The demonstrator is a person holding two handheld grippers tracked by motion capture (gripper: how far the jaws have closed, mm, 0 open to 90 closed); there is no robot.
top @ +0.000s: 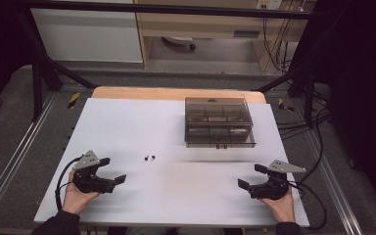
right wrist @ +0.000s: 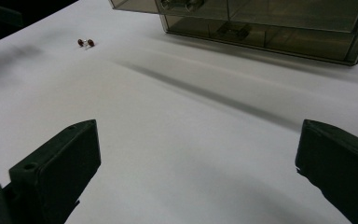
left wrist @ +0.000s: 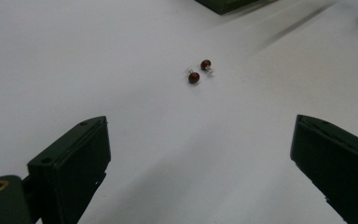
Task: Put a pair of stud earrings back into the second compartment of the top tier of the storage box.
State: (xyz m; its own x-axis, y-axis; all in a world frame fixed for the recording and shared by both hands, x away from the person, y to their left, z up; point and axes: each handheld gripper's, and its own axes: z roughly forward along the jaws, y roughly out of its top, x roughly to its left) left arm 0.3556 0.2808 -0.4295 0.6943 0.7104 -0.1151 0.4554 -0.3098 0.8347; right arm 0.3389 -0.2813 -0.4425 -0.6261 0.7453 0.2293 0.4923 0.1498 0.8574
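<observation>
From the high view, the white counter point(top: 127, 127) carries a smoky clear box point(top: 219, 122) toward its far right, with dividers inside; what lies in the compartments is too dim to tell. Two tiny dark beads point(top: 151, 157) lie near the middle, left of the box and well apart from it; here they are only specks. The left hand-held gripper point(top: 112, 170) rests near the front left corner in the person's left hand point(top: 78, 196), jaws spread wide and empty. The right hand-held gripper point(top: 248, 176) sits near the front right in the right hand point(top: 280, 204), jaws likewise spread and empty.

The left gripper view brings the beads point(left wrist: 199, 71) close: two round reddish-brown balls, each with a small clear piece attached, lying just beside each other on bare counter ahead of the parted jaws. A corner of the box point(left wrist: 228, 4) is cut off at the top edge.

The right gripper view shows the box point(right wrist: 261, 25) nearer, its top cropped, with small items inside that are hard to make out. The beads point(right wrist: 86, 43) lie far off at the upper left.
</observation>
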